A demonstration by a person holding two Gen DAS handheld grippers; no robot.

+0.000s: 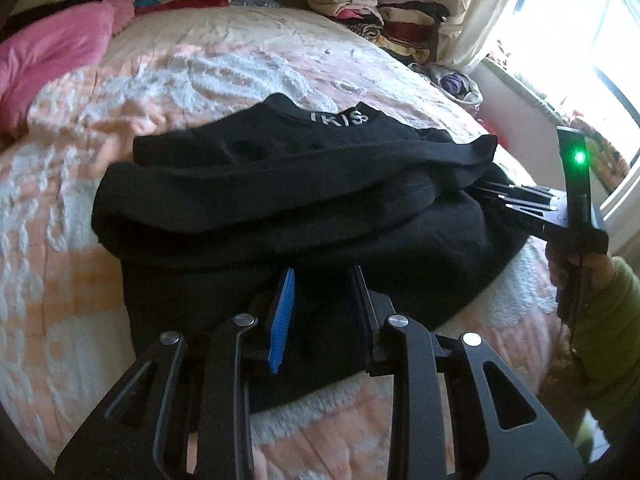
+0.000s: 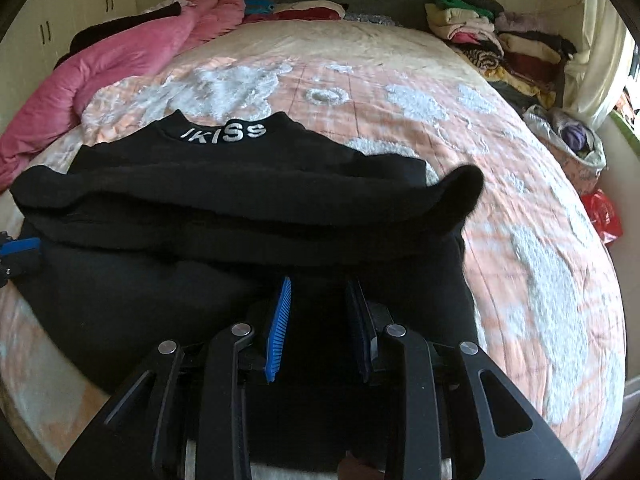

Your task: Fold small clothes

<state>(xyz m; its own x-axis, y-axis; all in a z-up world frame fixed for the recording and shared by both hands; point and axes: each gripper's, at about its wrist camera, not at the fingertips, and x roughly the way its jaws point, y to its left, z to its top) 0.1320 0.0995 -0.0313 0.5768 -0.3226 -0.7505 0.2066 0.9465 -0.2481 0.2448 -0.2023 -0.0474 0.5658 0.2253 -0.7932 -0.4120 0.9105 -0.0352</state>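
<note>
A black top (image 1: 280, 200) with white letters on its collar lies folded in layers on the bed (image 1: 100, 120). My left gripper (image 1: 322, 280) is open, its blue-padded fingers over the near edge of the cloth. In the right wrist view the same black top (image 2: 240, 216) fills the middle. My right gripper (image 2: 320, 284) is open over its near edge. The right gripper also shows in the left wrist view (image 1: 500, 194), reaching into the top's right side. The left gripper's blue pad (image 2: 20, 246) shows at the left edge of the right wrist view.
A pink duvet (image 2: 120, 52) lies at the bed's far left. Piles of folded clothes (image 2: 500, 40) sit at the far right corner. A bag of cloth (image 2: 572, 136) and a red bag (image 2: 604, 212) lie at the right edge. A window (image 1: 580, 40) is on the right.
</note>
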